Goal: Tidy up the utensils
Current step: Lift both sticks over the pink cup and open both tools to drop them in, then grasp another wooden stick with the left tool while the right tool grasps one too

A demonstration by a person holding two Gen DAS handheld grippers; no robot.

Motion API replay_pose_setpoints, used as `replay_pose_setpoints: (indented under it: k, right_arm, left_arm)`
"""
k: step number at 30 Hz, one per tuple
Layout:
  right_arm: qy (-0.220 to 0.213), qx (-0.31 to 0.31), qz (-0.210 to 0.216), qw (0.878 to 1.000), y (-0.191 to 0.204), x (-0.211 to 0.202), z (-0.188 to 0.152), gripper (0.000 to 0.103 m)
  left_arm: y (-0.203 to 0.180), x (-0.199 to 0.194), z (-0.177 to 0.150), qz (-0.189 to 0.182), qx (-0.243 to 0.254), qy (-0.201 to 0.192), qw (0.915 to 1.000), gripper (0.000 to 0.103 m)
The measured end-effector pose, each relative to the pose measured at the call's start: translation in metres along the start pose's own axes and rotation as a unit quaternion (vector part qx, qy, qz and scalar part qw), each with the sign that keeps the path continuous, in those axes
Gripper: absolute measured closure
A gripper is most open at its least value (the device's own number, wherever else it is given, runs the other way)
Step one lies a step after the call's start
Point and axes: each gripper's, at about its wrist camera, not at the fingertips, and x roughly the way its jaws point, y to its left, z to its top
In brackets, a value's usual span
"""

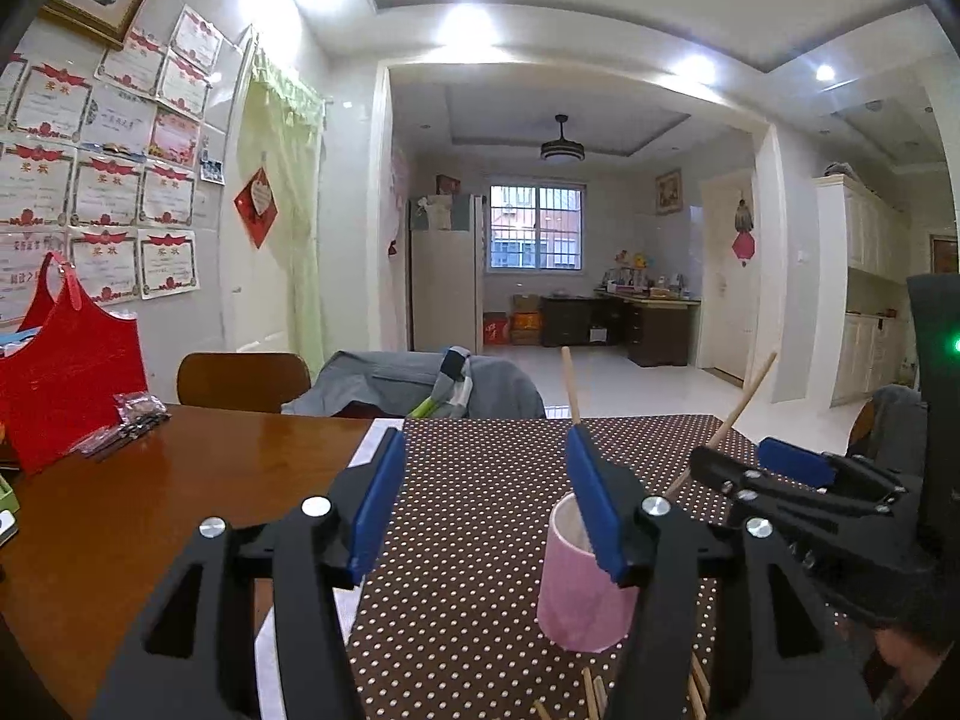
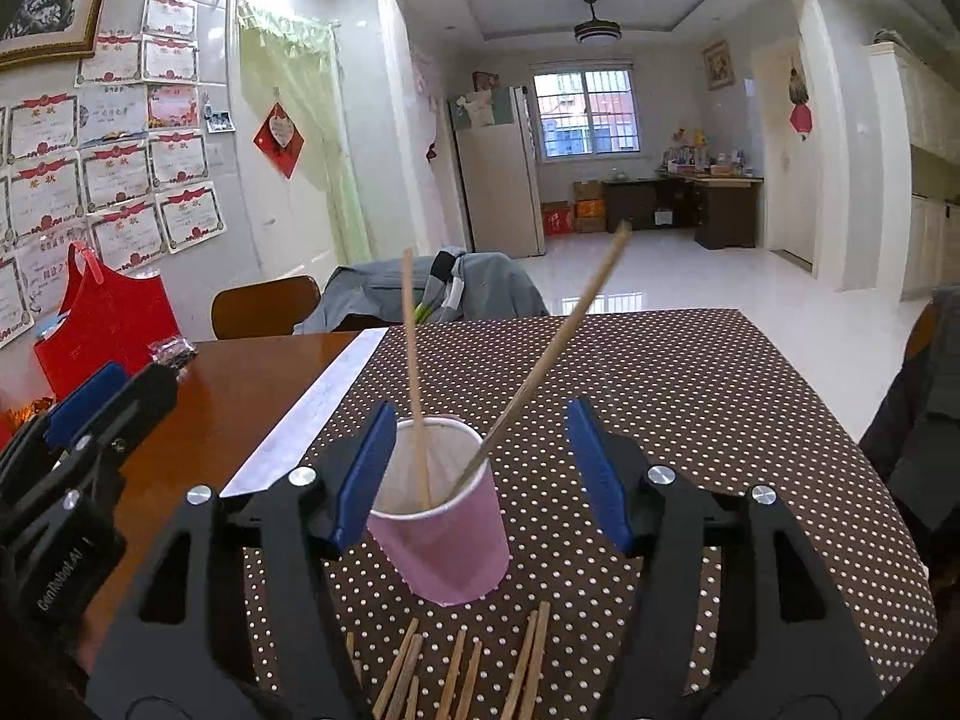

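A pink paper cup [image 2: 441, 531] stands upright on the dotted brown tablecloth [image 2: 690, 396]. Two wooden chopsticks [image 2: 414, 372] lean inside it, one nearly upright, the other [image 2: 558, 348] tilted right. Several more chopsticks [image 2: 468, 672] lie flat on the cloth in front of the cup. My right gripper [image 2: 480, 468] is open, its blue pads apart on either side of the cup's rim, touching nothing. In the left wrist view my left gripper [image 1: 486, 504] is open and empty, left of the cup [image 1: 585, 588]; its right pad overlaps the rim. The right gripper [image 1: 780, 468] shows at the right.
A polished wooden table [image 1: 150, 498] lies left of the cloth, with a red gift bag [image 1: 66, 372] and a small packet [image 1: 129, 414] on it. Chairs draped with grey clothing [image 1: 420, 384] stand behind the table. My left gripper [image 2: 90, 414] shows at the left of the right wrist view.
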Motion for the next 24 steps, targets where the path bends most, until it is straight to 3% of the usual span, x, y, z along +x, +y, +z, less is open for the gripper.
replay_pose_setpoints:
  k: [7, 10, 13, 15, 24]
  right_arm:
    - [0.002, 0.010, -0.005, 1.000, -0.009, -0.026, -0.004, 0.043]
    - [0.009, 0.009, -0.009, 1.000, -0.013, -0.039, -0.011, 0.043]
    - [0.035, 0.006, -0.009, 0.999, -0.019, -0.047, -0.022, 0.044]
    - [0.063, 0.004, -0.006, 0.998, -0.023, -0.049, -0.032, 0.044]
    - [0.200, -0.002, 0.010, 0.980, -0.037, -0.033, -0.080, 0.044]
  left_arm:
    - [0.006, -0.022, -0.006, -0.006, -0.011, 0.025, 0.9996, 0.048]
    - [0.008, -0.025, -0.014, -0.020, -0.016, 0.072, 0.9971, 0.048]
    - [0.012, -0.017, -0.029, -0.054, -0.031, 0.158, 0.9854, 0.048]
    - [0.015, -0.008, -0.044, -0.074, -0.042, 0.225, 0.9708, 0.048]
    - [0.008, 0.013, -0.103, -0.078, -0.020, 0.376, 0.9230, 0.048]
